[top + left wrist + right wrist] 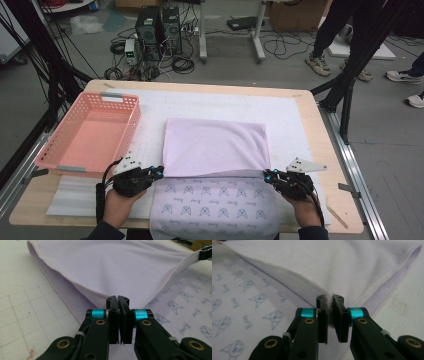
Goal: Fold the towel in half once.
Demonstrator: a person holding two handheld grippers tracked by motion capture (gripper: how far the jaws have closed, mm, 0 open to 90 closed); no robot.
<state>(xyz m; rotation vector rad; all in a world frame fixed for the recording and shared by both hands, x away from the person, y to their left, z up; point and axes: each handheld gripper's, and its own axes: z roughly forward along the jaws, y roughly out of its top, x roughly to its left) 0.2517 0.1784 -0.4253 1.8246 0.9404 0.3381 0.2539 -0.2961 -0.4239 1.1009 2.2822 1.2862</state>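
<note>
The left hand-held gripper [119, 298] and right hand-held gripper [330, 297] are each pinching shut on a corner of the light, limp lilac towel [215, 145], which is lying half-folded on the worktop [310, 125] and sagging between them.

I work in what looks like a lab or test room set up for recording. My wooden table [320, 150] stands on a bare grey floor [250, 70], where two computer towers [159, 27] sit among loose cables [182, 64]. Black frame poles [350, 85] rise at both sides, and people's shoes [318, 64] show on the floor beyond the table.
</note>
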